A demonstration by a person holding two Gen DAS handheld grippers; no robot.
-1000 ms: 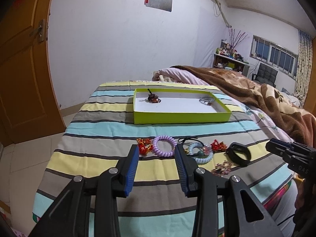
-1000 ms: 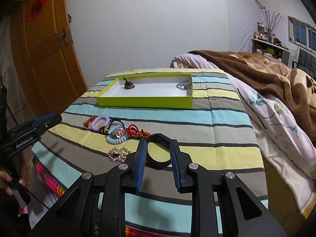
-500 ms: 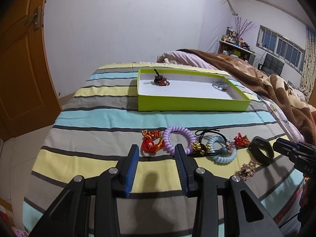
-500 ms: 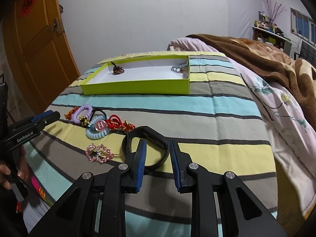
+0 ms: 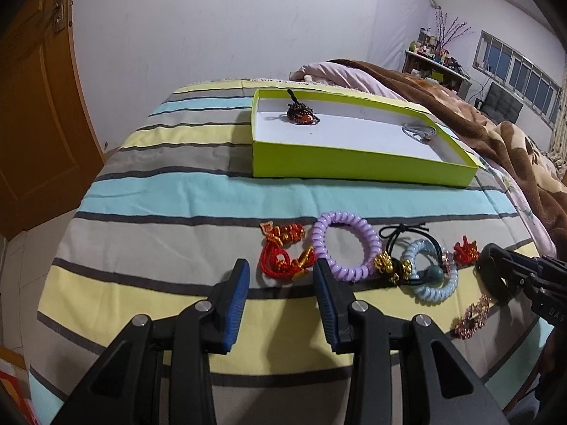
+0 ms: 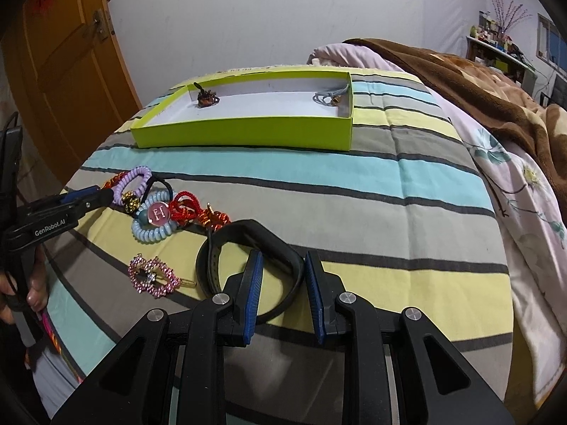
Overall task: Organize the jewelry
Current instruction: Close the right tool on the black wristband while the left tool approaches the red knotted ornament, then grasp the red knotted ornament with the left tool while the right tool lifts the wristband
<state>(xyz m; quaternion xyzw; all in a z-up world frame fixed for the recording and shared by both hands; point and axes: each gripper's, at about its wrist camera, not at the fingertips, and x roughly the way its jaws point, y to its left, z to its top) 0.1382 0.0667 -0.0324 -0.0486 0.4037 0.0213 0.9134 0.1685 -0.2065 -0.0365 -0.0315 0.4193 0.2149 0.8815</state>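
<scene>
Moved lower and closer over the past second on both sides, with the jewelry row now large ahead of each pair of fingers.

Left wrist view: left gripper (image 5: 281,278) spread wide, holding nothing. Red knotted charm (image 5: 283,255) just ahead, between the fingertips and slightly beyond them, not yet touched. Purple coil hair tie (image 5: 345,246) just beyond the right fingertip, almost touching it. Further right, blue coil tie (image 5: 430,271) tangled with a black elastic and gold beads. Green tray (image 5: 354,168) well beyond the fingers, already holding a dark beaded piece (image 5: 301,115) and a grey cord piece (image 5: 420,131).

Right wrist view: right gripper (image 6: 281,278) moderately open, straddling the near arc of the black band (image 6: 248,233); band rim lying between the pads, seemingly not yet pinched. Pink rhinestone clip (image 6: 154,276) left of the fingers, near but apart. Tray far ahead, slightly left.

Meaning for the task: approach apparently finished, grasp stage at hand. Likely next, closing on the band with the right and on the red charm with the left, then carrying to the tray. Most of the row still on the striped bedspread (image 6: 389,212), so only an early share done.
</scene>
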